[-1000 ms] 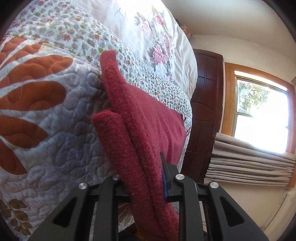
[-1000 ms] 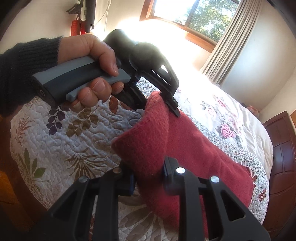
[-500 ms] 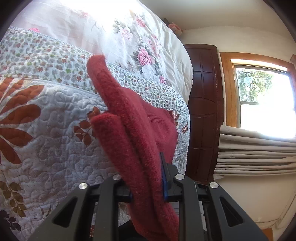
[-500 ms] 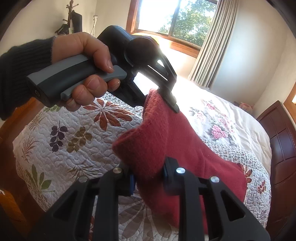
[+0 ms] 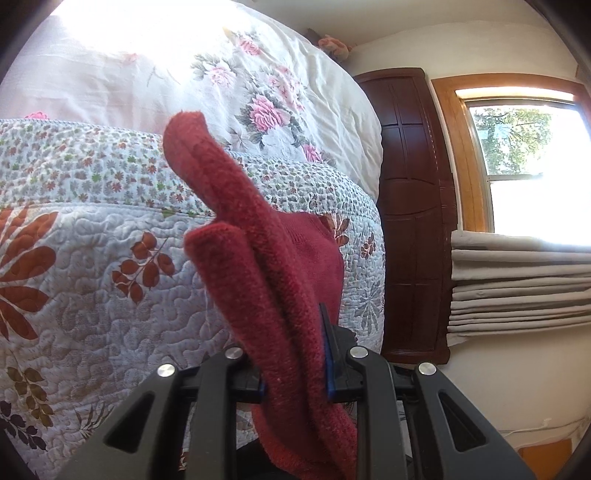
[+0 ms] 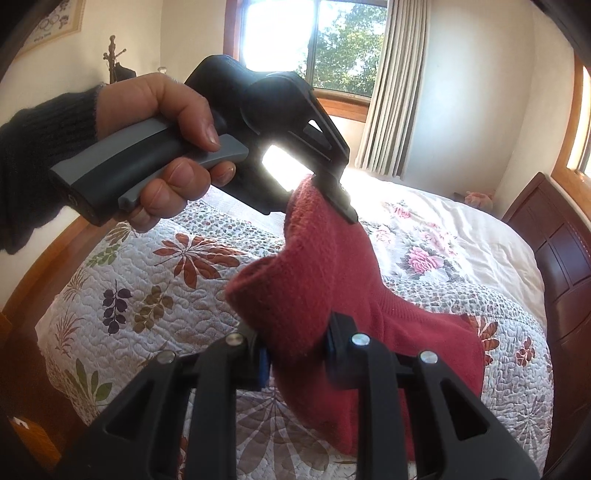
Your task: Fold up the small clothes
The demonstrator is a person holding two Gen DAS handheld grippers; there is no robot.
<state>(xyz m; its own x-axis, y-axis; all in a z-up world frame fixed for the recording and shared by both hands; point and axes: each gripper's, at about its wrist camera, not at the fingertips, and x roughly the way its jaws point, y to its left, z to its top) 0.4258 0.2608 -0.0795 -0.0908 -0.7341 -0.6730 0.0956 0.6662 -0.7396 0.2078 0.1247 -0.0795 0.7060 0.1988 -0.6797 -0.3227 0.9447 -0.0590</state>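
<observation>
Left wrist view: left gripper (image 5: 295,369) pinches a folded edge of the red knit garment (image 5: 258,258), fingers pressed onto thick cloth from both sides. Cloth rises from the jaws in two stacked ridges, upper tip up and left against the small-flower quilt band (image 5: 92,170). Rest of the garment drops away right onto the leaf-pattern quilt (image 5: 92,295) on the bed. White rose-print duvet (image 5: 221,74) lies beyond the quilt. Dark wood headboard (image 5: 410,206) right of the bed, then a window (image 5: 532,166) with wood frame and a grey curtain (image 5: 517,280) bunched beside it

Right wrist view: right gripper (image 6: 295,354) clamps another part of the same red knit garment (image 6: 332,288), fingers closed on a doubled fold. Garment spans between the two grippers, lifted at that edge; far lower end rests on the leaf-pattern quilt (image 6: 147,295) at right. Left gripper (image 6: 334,192) comes in from upper left, its tip gripping the top of the cloth. A hand (image 6: 162,147) in a dark knit sleeve (image 6: 40,158) holds its grey handle, fingers squeezing the trigger. Behind: rose-print duvet (image 6: 443,236), headboard (image 6: 561,251) at right, window (image 6: 314,40) with curtain (image 6: 399,85), framed picture (image 6: 51,18) upper left on the wall
</observation>
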